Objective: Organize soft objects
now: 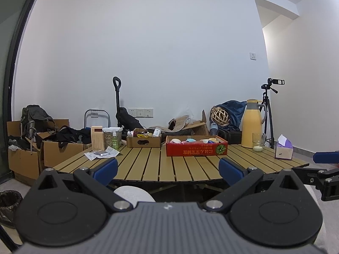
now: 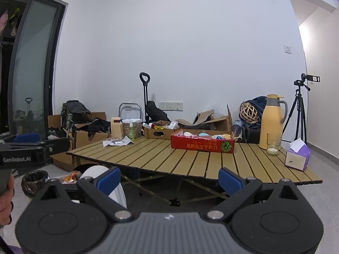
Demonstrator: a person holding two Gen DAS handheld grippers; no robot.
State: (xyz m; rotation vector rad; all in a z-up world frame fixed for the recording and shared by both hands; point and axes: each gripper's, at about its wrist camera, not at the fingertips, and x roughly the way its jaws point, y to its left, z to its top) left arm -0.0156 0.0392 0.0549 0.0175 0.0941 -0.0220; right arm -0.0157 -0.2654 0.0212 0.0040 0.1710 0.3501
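Observation:
A red cardboard box (image 1: 197, 149) (image 2: 203, 143) stands at the far middle of the slatted wooden table (image 1: 152, 165) (image 2: 190, 160). It holds several soft pastel objects (image 1: 190, 140) (image 2: 203, 135). My left gripper (image 1: 168, 169) is open and empty, held short of the table's near edge. My right gripper (image 2: 169, 177) is open and empty too, also short of the near edge. Each gripper shows at the side of the other's view.
A brown cardboard box (image 1: 143, 140) with small items, a wooden block (image 1: 97, 138), a jar (image 1: 112, 136) and papers (image 1: 101, 154) are at the back left. A yellow thermos (image 1: 252, 123), a glass (image 1: 258, 142) and a tissue box (image 1: 283, 150) are at the right. A trash bin (image 2: 35, 182) stands on the floor.

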